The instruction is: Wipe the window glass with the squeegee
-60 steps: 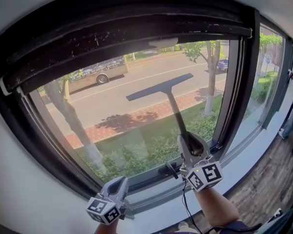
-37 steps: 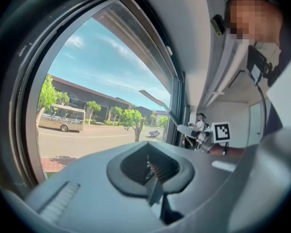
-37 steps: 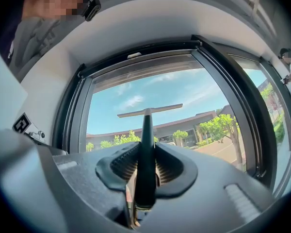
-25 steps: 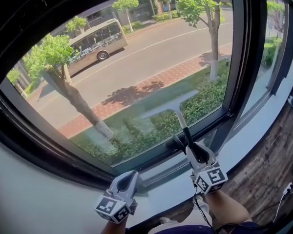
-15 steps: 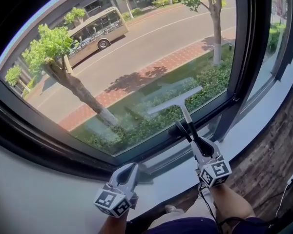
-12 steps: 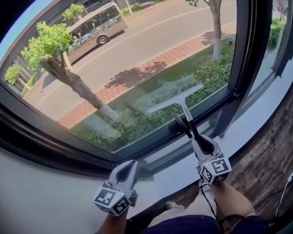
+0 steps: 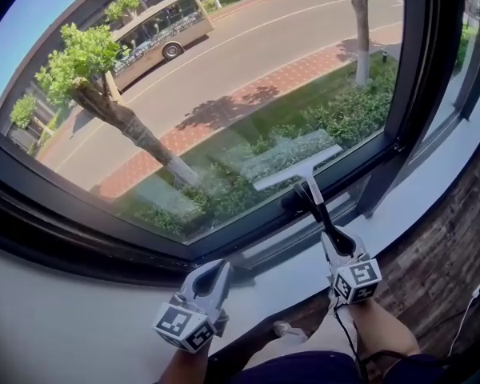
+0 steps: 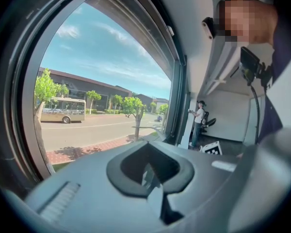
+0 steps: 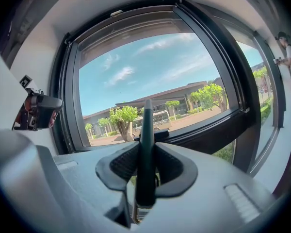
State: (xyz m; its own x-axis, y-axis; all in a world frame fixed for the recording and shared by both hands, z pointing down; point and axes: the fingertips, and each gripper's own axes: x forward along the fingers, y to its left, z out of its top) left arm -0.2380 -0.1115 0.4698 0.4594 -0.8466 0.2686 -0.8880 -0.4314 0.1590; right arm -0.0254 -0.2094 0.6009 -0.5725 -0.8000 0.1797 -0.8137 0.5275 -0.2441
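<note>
**One squeegee, one grip – low on the pane**

The squeegee (image 7: 298, 169) looks light and stiff. It has a slim dark handle and a long, pale blade whose edge is probably soft rubber that gives a little against the pane. The right tool (image 7: 334, 242) is clamped on the near end of that handle. In the right gripper view the shaft runs straight up between the two pads, which press on it from either side. That seems the sensible place to hold it, since it keeps the whole blade free to reach. The handle is narrow and looks smooth, though, so it could twist in the clamp if one end of the blade drags harder than the other. Even, moderate pressure should do – the window glass (image 7: 224, 94) is rigid and will not yield.

The blade lies low on the pane, right of centre, just above the dark bottom frame (image 7: 248, 234). Its right end is tilted a little higher than its left.

The left tool (image 7: 214, 274) hangs over the pale sill (image 7: 432, 186), well to the left. Its jaws are together with nothing between them.

By count there is one squeegee with one blade, and two tools, one loaded and one idle. One bus (image 7: 156, 26) is on the road outside.
</note>
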